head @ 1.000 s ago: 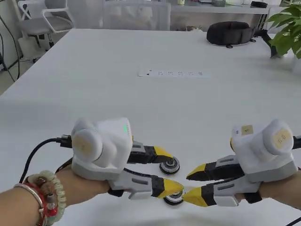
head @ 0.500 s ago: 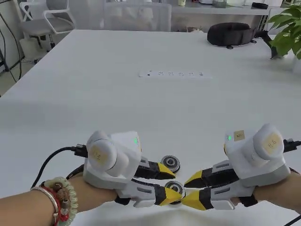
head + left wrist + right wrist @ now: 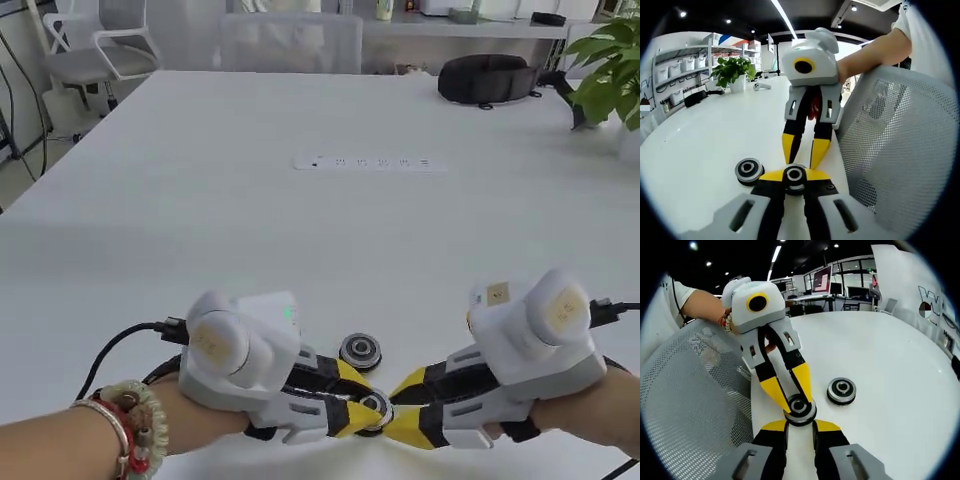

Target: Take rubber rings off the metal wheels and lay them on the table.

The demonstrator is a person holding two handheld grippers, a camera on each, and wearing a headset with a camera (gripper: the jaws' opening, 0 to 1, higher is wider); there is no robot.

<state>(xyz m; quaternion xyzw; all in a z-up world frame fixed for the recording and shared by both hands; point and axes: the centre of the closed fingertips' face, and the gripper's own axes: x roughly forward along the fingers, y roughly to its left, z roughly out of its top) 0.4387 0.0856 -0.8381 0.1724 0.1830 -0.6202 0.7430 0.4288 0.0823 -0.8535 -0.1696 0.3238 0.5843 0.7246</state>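
Left tool (image 3: pixel 794 174) clenched on metal wheel (image 3: pixel 800 410). Right tool (image 3: pixel 801 426) touches this wheel, grip unclear. Second wheel (image 3: pixel 841 390) beside it, on desk (image 3: pixel 880 365).

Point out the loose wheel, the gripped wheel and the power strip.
loose wheel (image 3: pixel 360 350): head view, its hub.
gripped wheel (image 3: pixel 795 175): left gripper view, its hub.
power strip (image 3: pixel 370 163): head view, its middle.

left gripper (image 3: pixel 362 398): white body, black jaws, yellow tips, green light
right gripper (image 3: pixel 397 408): same white/black/yellow, tan sticker on top
near wheel (image 3: pixel 376 405): black outer band, silver centre
far wheel (image 3: pixel 360 350): same black/silver
table (image 3: pixel 300 230): plain white
power strip (image 3: pixel 368 163), far: white
bag (image 3: pixel 487 76), far right: black
plant (image 3: pixel 612 60), far right: green
bracelets (image 3: pixel 125 425), near left: red band, pale beads
chair (image 3: pixel 890 130): white mesh, fine perforated pattern
cable (image 3: pixel 120 340), near left: black
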